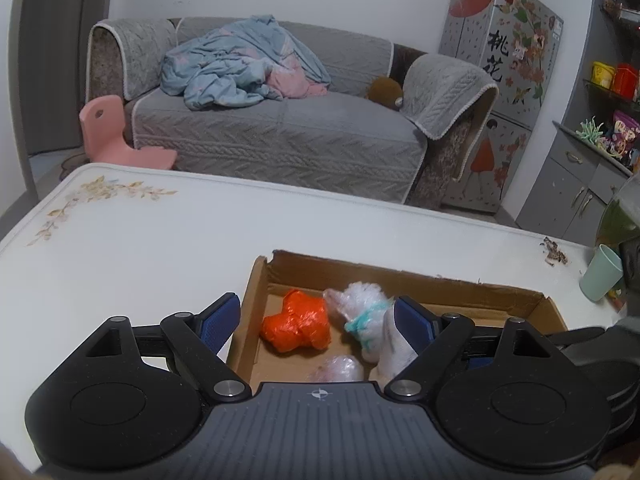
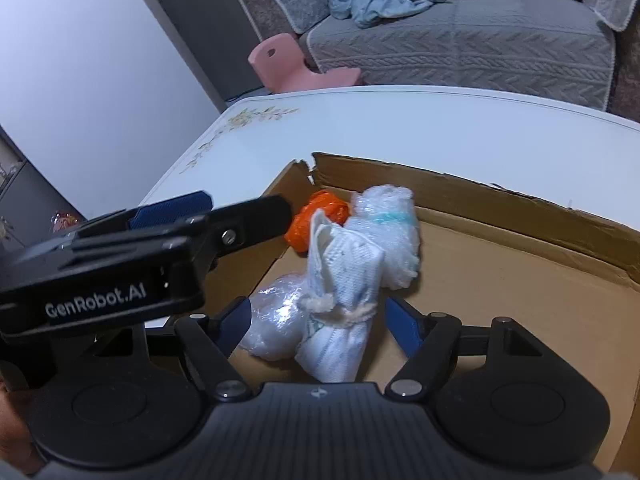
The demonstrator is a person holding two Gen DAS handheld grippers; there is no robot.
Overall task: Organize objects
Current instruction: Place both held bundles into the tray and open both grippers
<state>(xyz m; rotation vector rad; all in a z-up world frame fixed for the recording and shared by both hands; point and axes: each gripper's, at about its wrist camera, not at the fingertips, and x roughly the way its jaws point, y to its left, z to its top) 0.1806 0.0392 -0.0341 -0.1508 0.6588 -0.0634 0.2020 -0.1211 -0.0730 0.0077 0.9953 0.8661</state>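
White and flower-printed at its corner, the surface (image 1: 140,232) carries a shallow cardboard box (image 2: 520,248), and both tools hang over it. Jaws on the right gripper (image 2: 320,320) stand spread, with the tied white cloth bundle (image 2: 344,280) between them but no pad pressing on it; it lies on the box floor. Jaws on the left gripper (image 1: 316,320) are spread too, empty, over the box's left end. At about eleven o'clock from the cloth bundle sits the orange plastic bundle (image 1: 298,326), at one o'clock the clear bubble-wrap bundle with a teal band (image 2: 390,220), and at eight o'clock a smaller clear plastic bundle (image 2: 276,316). All four look placed, so I judge the step is a clean withdrawal: lift straight up and back, keeping the pads clear of the cloth bundle's cord knot so nothing drags out. The two tools sit close, so one should leave first. Readable writing: "GenRobot.AI" on the left tool's side, and the characters "桃花" on the decorated fridge (image 1: 500,60) beyond the grey sofa (image 1: 280,128).
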